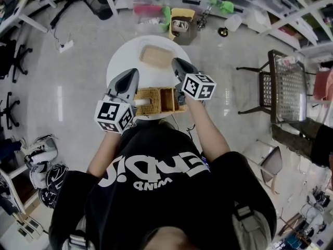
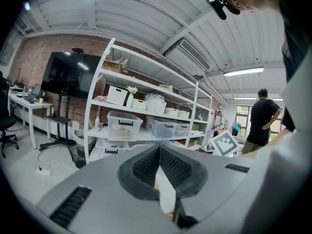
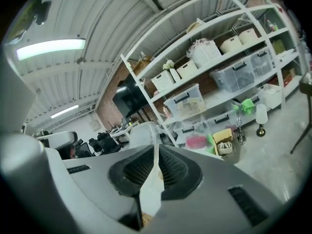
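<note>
Readable markings: shirt print and tool marker codes only.
The black T-shirt [image 1: 156,202] I am wearing carries white lettering [image 1: 156,170] that appears upside down in the head view. The small lower word [image 1: 153,183] reads "WIND", while the large word above it cannot be read with certainty. The marker cube [image 1: 113,116] on my left tool [image 1: 132,73] and the marker cube [image 1: 199,86] on my right tool [image 1: 177,62] show black-and-white square codes without letters or digits. No label on the shelf bins [image 2: 124,122] is legible in either gripper view.
</note>
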`<state>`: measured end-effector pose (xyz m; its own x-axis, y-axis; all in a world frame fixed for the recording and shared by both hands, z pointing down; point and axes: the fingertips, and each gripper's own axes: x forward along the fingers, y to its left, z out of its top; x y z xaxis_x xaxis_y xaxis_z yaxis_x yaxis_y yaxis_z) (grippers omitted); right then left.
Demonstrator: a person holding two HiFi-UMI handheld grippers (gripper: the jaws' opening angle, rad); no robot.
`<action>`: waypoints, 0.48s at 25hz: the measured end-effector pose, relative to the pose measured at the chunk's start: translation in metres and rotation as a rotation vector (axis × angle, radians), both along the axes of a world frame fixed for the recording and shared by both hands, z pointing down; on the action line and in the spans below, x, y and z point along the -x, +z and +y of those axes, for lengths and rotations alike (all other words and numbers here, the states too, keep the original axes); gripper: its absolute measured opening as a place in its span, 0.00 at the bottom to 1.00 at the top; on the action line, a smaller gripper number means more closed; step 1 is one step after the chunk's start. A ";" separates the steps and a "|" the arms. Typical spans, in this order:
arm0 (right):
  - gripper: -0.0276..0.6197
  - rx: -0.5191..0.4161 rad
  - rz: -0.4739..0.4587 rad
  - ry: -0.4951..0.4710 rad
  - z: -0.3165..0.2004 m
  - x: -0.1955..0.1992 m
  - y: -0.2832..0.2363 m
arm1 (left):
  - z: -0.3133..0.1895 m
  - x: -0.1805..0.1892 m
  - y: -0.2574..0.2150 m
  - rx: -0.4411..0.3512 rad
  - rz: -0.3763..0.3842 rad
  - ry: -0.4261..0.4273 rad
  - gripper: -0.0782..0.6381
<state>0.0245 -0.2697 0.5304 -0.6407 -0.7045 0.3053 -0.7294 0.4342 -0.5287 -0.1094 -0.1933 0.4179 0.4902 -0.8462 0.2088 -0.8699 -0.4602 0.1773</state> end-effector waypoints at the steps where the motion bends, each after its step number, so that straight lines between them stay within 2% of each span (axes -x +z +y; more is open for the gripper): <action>1: 0.09 -0.030 -0.002 0.001 0.004 -0.003 -0.014 | 0.005 -0.001 0.000 0.002 -0.001 -0.007 0.11; 6: 0.09 -0.150 0.010 0.005 0.033 -0.026 -0.068 | 0.032 -0.013 -0.003 0.001 -0.001 -0.048 0.11; 12: 0.09 -0.253 0.039 0.021 0.068 -0.045 -0.104 | 0.059 -0.019 -0.005 -0.002 -0.013 -0.088 0.11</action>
